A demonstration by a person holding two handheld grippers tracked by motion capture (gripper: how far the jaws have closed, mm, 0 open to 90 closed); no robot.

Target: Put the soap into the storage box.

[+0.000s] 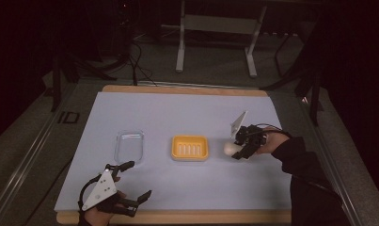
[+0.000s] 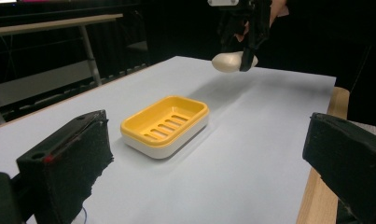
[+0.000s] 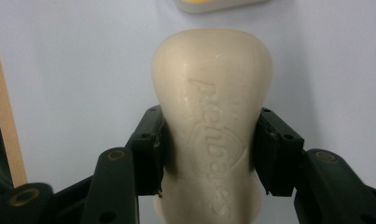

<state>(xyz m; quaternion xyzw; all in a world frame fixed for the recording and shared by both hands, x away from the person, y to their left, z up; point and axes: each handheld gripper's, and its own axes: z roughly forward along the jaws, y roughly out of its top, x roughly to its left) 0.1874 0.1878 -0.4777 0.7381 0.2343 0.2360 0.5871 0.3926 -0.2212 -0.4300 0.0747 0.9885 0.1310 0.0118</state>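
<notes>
A cream bar of soap is held off the white mat, just right of a yellow soap dish with a slotted floor. My right gripper is shut on the soap, one jaw pressing each long side. The dish's near edge peeks in at the top of the right gripper view. My left gripper hovers open near the mat's front left corner, nothing between its wide-spread jaws, facing the dish.
A clear plastic lid or tray lies left of the dish. The white mat covers a wooden board whose edge runs along the front. Metal table legs stand beyond the far edge.
</notes>
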